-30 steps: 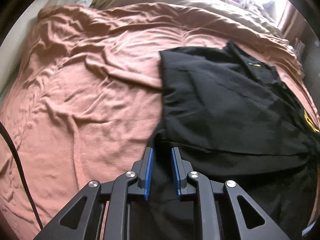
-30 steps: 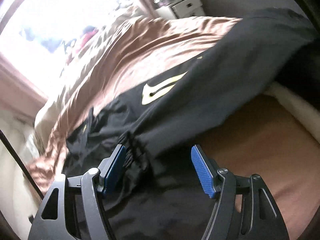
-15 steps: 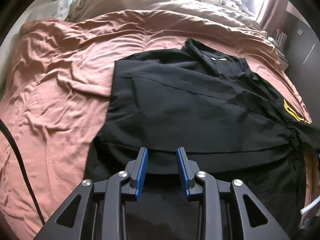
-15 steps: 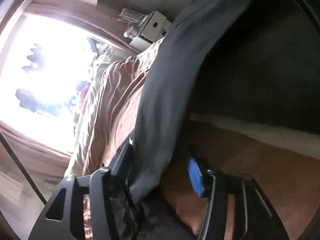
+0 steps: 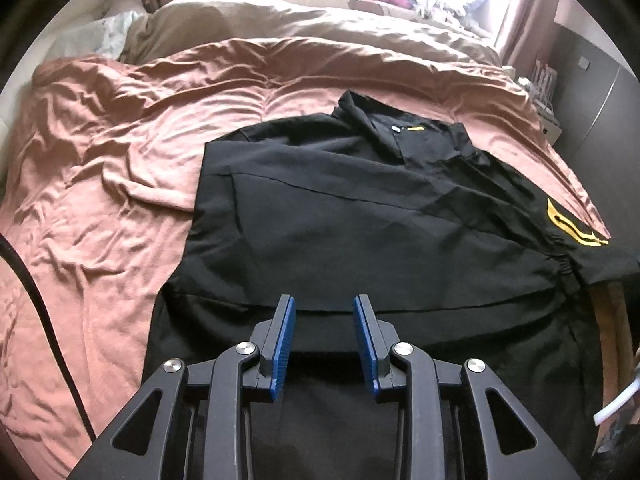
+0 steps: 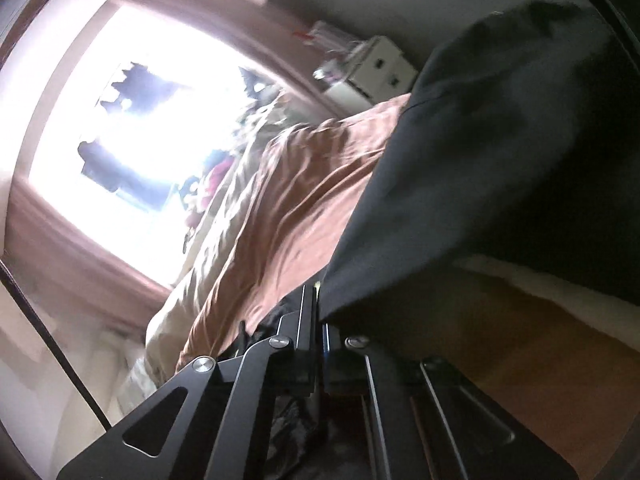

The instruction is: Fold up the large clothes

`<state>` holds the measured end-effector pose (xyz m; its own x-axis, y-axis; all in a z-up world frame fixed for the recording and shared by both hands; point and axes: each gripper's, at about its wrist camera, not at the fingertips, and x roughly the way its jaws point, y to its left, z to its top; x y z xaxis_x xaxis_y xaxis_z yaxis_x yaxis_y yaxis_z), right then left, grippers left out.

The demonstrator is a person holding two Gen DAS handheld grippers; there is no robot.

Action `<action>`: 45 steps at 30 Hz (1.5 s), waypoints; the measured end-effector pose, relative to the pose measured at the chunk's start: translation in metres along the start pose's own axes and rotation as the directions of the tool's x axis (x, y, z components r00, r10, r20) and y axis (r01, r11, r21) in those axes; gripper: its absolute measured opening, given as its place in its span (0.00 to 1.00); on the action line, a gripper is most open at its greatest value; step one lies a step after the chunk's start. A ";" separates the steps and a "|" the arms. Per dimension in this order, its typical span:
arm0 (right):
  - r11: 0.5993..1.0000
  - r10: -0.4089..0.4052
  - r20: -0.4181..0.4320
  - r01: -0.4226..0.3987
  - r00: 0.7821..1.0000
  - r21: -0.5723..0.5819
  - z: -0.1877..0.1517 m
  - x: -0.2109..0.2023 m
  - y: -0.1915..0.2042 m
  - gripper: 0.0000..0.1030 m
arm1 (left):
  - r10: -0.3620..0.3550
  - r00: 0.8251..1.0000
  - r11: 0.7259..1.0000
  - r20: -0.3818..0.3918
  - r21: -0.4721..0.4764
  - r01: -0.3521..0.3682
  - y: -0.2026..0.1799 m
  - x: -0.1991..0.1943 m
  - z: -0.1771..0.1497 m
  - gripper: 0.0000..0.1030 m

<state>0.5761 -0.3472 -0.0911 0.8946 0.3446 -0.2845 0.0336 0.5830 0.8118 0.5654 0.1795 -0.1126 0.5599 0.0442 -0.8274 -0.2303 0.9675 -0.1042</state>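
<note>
A large black jacket [image 5: 360, 224] with a yellow logo [image 5: 568, 222] lies spread on a bed with a pink-brown sheet [image 5: 100, 184]; its left side is folded over. My left gripper [image 5: 323, 338] is open and empty, just above the jacket's near hem. My right gripper [image 6: 320, 312] is shut on the jacket's black sleeve [image 6: 472, 160], which rises from the closed jaws up to the right.
A beige duvet [image 5: 320, 28] lies at the far side of the bed by a bright window [image 6: 132, 120]. A white nightstand [image 6: 380, 68] stands at the bed's right. A black cable [image 5: 40, 300] runs over the sheet at left.
My right gripper closed on the sleeve and tilted upward with it. My left gripper moved right over the jacket and opened a little wider.
</note>
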 end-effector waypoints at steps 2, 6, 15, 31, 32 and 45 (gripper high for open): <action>0.998 0.032 -0.017 -0.032 0.999 -0.047 -0.004 0.001 0.015 0.00 | -0.008 1.000 1.000 0.014 -0.010 0.008 0.002 -0.006 -0.006 0.31; 0.986 0.079 -0.072 -0.089 0.994 -0.143 -0.016 0.009 0.049 0.00 | -0.031 0.999 0.999 0.025 -0.033 0.032 0.005 -0.011 -0.018 0.31; 0.916 0.108 -0.295 -0.210 0.950 -0.342 -0.069 0.048 0.118 0.00 | -0.064 0.997 0.992 0.046 -0.103 0.069 0.025 -0.010 -0.044 0.31; 0.769 -0.328 -0.528 -0.103 0.783 -0.631 -0.171 0.173 0.168 0.60 | -0.110 0.992 0.957 0.058 -0.263 0.121 0.064 0.003 -0.054 0.31; 0.777 -0.316 -0.540 -0.114 0.780 -0.620 -0.168 0.169 0.171 0.73 | -0.118 0.991 0.956 0.059 -0.264 0.130 0.064 0.003 -0.054 0.31; 0.806 -0.260 -0.453 -0.067 0.853 -0.589 -0.134 -0.002 0.151 0.74 | -0.150 0.982 0.945 0.113 -0.274 0.176 0.064 -0.021 -0.054 0.32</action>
<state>0.5194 -0.1614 -0.0365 0.5521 0.4754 -0.6849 -0.2952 0.8797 0.3727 0.4958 0.2266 -0.1320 0.6746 -0.0740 -0.7345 -0.3372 0.8542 -0.3958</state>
